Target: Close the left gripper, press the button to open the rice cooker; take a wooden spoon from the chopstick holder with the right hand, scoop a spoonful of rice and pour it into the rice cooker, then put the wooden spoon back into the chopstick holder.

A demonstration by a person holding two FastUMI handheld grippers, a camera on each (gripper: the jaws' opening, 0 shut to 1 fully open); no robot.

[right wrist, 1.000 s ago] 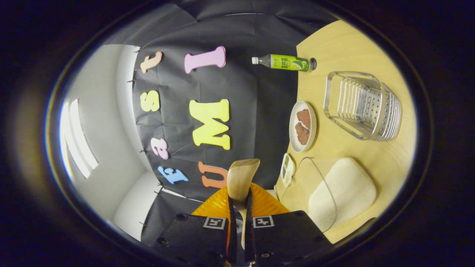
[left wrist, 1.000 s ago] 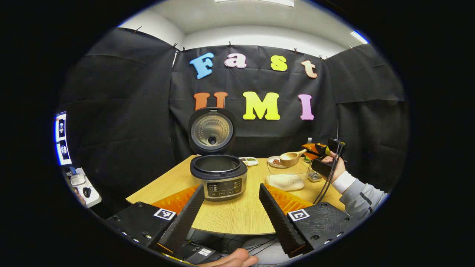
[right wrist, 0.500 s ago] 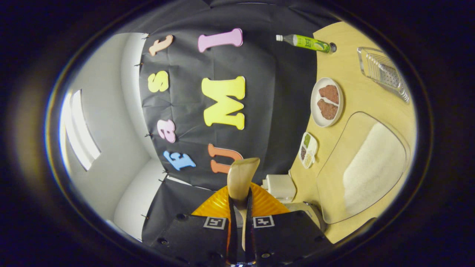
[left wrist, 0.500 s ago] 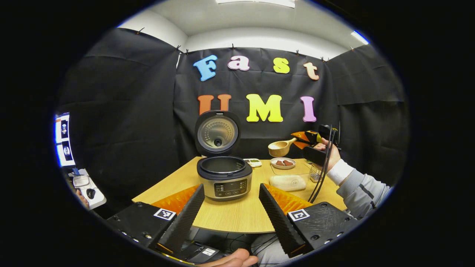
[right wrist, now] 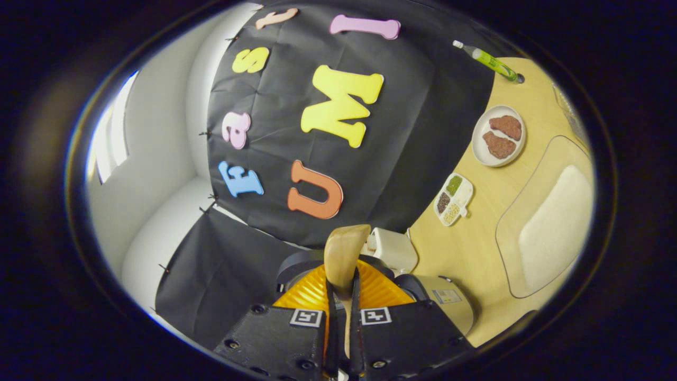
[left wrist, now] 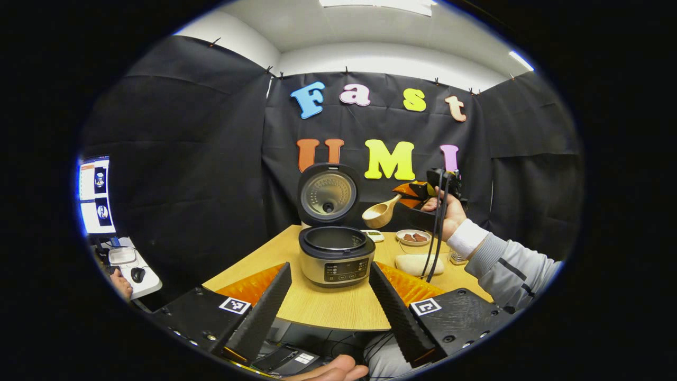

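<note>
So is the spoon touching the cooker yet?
Apart. The left gripper view shows the spoon in the air, right of the open lid, with black cloth between it and the cooker.

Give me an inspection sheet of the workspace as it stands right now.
Surface: wooden table.
Job's things: rice cooker lid up, pot open; wooden spoon in the air right of the lid, bowl filled; rice container on table.
Clutter: plate of brown pieces, small divided dish, green bottle.
Grippers: left gripper open, holding nothing; right gripper shut on spoon handle.
Cables: black cable hanging from right gripper.
Surroundings: monitor, mouse at left.
</note>
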